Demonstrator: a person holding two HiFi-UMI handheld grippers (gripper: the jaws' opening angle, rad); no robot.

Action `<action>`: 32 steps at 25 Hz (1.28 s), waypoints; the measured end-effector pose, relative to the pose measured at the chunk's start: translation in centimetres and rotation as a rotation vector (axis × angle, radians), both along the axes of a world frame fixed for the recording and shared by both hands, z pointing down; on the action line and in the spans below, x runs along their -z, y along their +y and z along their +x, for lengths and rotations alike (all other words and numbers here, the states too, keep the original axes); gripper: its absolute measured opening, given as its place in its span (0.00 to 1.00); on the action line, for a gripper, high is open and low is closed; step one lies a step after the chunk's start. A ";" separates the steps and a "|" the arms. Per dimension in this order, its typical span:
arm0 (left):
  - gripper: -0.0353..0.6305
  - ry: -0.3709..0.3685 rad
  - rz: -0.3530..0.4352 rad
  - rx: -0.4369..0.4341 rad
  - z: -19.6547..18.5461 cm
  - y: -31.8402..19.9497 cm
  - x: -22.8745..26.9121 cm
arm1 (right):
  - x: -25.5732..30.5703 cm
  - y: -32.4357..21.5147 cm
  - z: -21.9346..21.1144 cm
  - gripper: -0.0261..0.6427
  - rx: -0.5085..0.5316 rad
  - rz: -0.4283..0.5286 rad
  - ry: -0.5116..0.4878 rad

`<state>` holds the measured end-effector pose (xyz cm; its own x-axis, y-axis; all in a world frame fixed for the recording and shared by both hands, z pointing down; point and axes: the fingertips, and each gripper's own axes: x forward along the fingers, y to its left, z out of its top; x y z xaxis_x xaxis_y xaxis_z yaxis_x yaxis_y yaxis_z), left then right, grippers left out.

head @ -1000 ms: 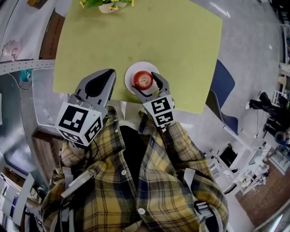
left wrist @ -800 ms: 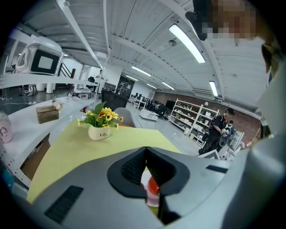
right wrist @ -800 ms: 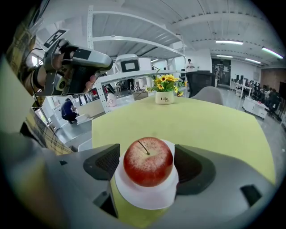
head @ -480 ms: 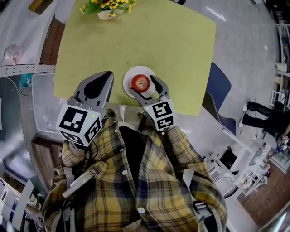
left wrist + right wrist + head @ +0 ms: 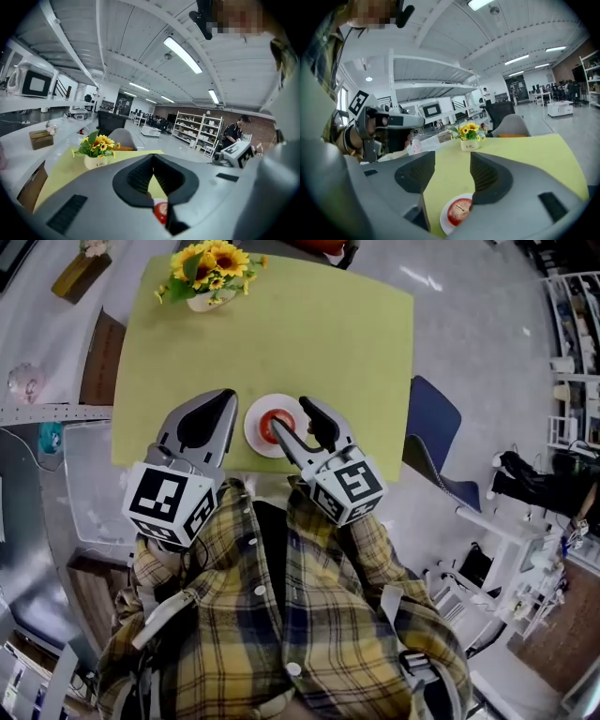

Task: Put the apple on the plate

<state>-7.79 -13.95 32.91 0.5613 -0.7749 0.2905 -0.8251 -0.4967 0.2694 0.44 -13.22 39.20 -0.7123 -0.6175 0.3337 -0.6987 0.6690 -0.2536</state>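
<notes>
The red apple point(image 5: 274, 426) lies on a small white plate point(image 5: 251, 424) near the front edge of the yellow-green table point(image 5: 319, 334). My right gripper point(image 5: 296, 426) hangs above it, clear of the fruit, its jaws closing with nothing between them. In the right gripper view the apple point(image 5: 458, 212) and plate point(image 5: 445, 224) show below the parted jaws of the right gripper point(image 5: 452, 171). My left gripper point(image 5: 228, 397) is held left of the plate, fingertips together and empty. In the left gripper view the left gripper point(image 5: 153, 156) frames a slice of the apple point(image 5: 161, 213) under its pads.
A white vase of sunflowers point(image 5: 208, 268) stands at the table's far left corner. A blue chair point(image 5: 427, 427) sits off the right edge. Grey counters run along the left. The person's plaid shirt point(image 5: 281, 615) fills the foreground.
My right gripper lifted away from the apple, which stays on the plate, and its jaws narrowed. The left gripper rose slightly. The head view tilted, so more of the table's far end shows.
</notes>
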 end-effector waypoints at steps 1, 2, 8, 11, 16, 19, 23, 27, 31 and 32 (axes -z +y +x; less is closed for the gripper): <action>0.06 0.004 0.014 -0.013 0.5 -0.1 0.4 | 1.5 0.0 0.1 0.37 -0.003 0.026 -0.013; 0.06 0.004 0.028 -0.026 0.9 -0.2 0.8 | 2.9 0.0 0.2 0.32 -0.003 0.051 -0.024; 0.06 0.002 0.107 -0.100 3.3 -0.6 2.8 | 8.8 0.5 0.9 0.08 -0.033 0.183 -0.036; 0.06 0.005 0.139 -0.125 4.2 -0.5 3.7 | 10.3 1.0 1.4 0.04 -0.054 0.220 -0.036; 0.06 0.015 0.148 -0.145 4.9 0.0 4.2 | 11.1 1.1 2.2 0.03 -0.081 0.208 -0.068; 0.06 0.018 0.142 -0.144 4.7 0.3 4.1 | 11.3 1.0 2.3 0.03 -0.081 0.203 -0.075; 0.06 0.018 0.139 -0.134 4.3 0.5 4.0 | 11.4 0.6 2.7 0.03 -0.102 0.197 -0.077; 0.06 0.015 0.133 -0.130 4.0 0.6 3.8 | 11.2 0.3 2.9 0.03 -0.125 0.183 -0.074; 0.06 0.012 0.117 -0.130 3.7 0.6 3.3 | 10.6 0.2 2.7 0.03 -0.132 0.158 -0.077; 0.06 0.012 0.113 -0.130 3.7 0.6 3.2 | 10.5 0.3 2.6 0.03 -0.128 0.152 -0.074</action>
